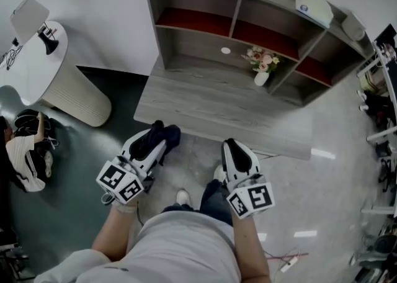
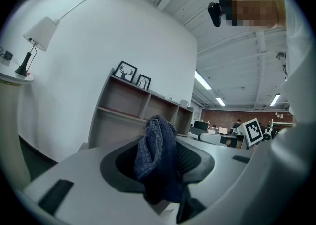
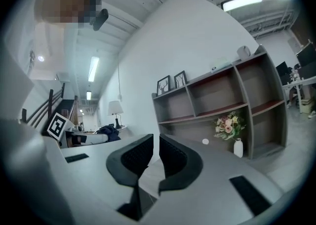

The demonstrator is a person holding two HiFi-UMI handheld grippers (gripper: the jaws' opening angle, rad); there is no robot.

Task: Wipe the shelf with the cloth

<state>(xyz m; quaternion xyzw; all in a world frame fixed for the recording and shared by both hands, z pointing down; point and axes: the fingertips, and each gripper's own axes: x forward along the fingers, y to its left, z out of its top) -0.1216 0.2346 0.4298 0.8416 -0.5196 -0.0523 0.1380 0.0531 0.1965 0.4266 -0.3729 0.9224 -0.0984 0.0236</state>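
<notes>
Left gripper clamps a bunched dark blue cloth, its length running along the jaws, end pointing toward the shelf. Right gripper empty, jaws nearly touching.

The shelf looks like grey wood-grain board, matt, with dull red panels lining its upper compartments; the cloth, in front of the shelf, is dark blue fabric, nubbly and rough; the left gripper and right gripper have smooth white plastic shells with a soft sheen and black, finely dimpled matt pads; the vase on the shelf is smooth, white, seemingly glazed; the pale floor beside the shelf is glossy, mirroring lights.
</notes>
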